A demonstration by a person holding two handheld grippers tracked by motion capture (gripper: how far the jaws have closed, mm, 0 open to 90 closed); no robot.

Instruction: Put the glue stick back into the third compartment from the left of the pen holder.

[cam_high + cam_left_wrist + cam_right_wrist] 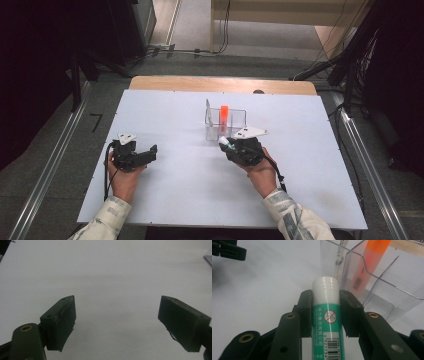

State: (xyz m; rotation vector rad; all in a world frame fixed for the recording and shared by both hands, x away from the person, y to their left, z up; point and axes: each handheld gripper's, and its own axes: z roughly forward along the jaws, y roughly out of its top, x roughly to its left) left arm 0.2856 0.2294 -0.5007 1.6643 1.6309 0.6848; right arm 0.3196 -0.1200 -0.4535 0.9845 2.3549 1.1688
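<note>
We see open table (165, 200) all round left gripper (117, 322), jaws apart, nothing between. Right gripper (325, 315) clamps glue stick (327, 322) just beside clear box (387, 292); stick's long axis runs along jaws, white cap forward.

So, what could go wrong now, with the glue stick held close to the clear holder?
1. The right tongs grip the glue stick by its smooth round body; it might slip or twist when tilted.
2. The clear holder looks light, and its wall stands beside the stick's white end, so a bump could push or tip it.
3. An orange stick already stands inside, so the glue stick may knock against it.
</note>
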